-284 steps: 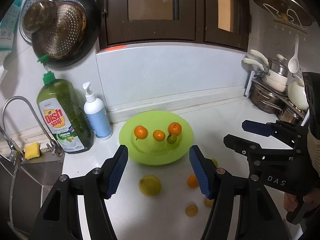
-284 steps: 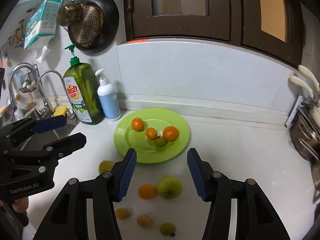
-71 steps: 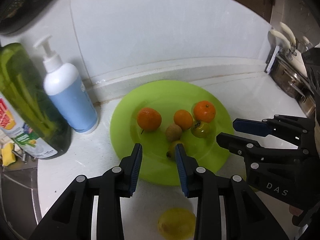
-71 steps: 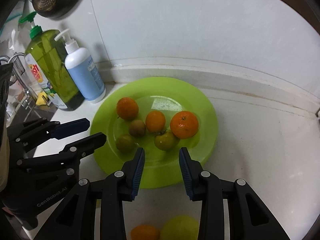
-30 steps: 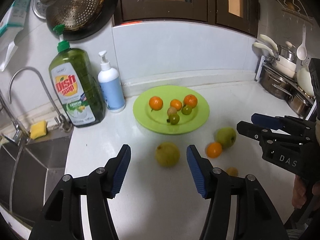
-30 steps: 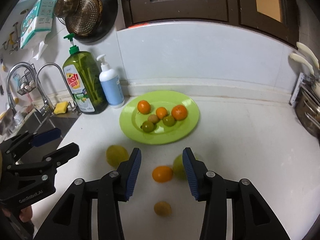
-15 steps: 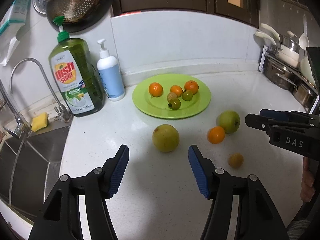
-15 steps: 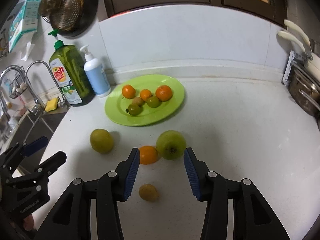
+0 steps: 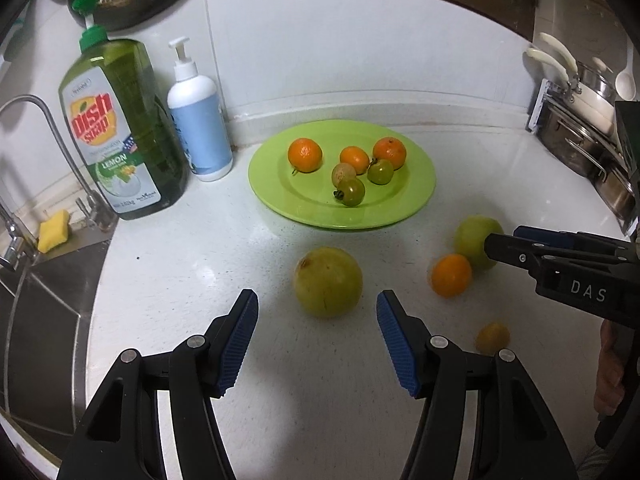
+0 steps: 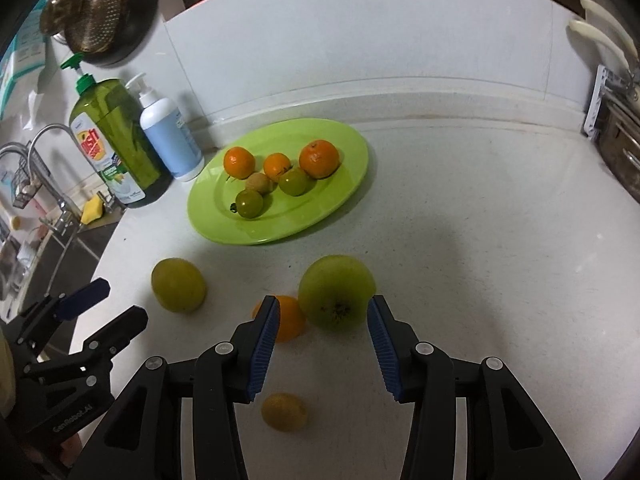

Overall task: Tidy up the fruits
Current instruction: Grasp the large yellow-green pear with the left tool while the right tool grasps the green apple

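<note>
A green plate (image 9: 416, 200) (image 10: 344, 184) holds several small oranges and green fruits. On the counter lie a yellow-green guava (image 9: 328, 282) (image 10: 179, 285), a green apple (image 10: 336, 291) (image 9: 472, 236), an orange (image 9: 451, 275) (image 10: 290, 318) and a small yellow fruit (image 9: 493, 337) (image 10: 284, 411). My left gripper (image 9: 318, 322) is open, just short of the guava. My right gripper (image 10: 322, 324) is open, its pads either side of the apple's near half.
A green dish soap bottle (image 9: 116, 132) and a white-and-blue pump bottle (image 9: 198, 120) stand left of the plate. A sink with tap (image 9: 36, 120) and yellow sponge (image 9: 54, 230) is at left. Pots (image 9: 580, 136) stand at right.
Both grippers have moved forward and down toward the counter: the left has closed in on the guava, the right on the apple. Both stay open.
</note>
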### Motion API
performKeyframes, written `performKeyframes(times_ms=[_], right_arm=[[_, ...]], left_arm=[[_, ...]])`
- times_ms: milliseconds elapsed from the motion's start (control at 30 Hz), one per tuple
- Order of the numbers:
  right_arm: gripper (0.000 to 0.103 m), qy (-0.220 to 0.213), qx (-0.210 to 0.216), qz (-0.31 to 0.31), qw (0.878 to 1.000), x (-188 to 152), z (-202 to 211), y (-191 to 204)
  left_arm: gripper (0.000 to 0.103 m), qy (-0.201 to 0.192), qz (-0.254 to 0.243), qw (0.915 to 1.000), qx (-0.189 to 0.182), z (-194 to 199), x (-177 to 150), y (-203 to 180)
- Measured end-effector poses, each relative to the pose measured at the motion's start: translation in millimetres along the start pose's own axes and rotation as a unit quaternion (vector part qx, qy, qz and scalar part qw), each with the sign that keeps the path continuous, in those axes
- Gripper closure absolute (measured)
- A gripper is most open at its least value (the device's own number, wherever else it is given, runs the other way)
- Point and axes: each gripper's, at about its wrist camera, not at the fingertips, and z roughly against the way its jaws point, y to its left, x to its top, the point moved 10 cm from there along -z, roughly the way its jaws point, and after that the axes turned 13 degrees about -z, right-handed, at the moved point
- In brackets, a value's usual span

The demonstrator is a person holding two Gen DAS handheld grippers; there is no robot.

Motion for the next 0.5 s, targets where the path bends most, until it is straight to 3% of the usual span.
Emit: performKeyframes(times_ms=[500], right_arm=[[0.056,0.011,-0.005,-0.022,1.0,10,-22,-7]], left_arm=[[0.042,0.02,0.019,0.9994,-0.023,-29,6,-1]])
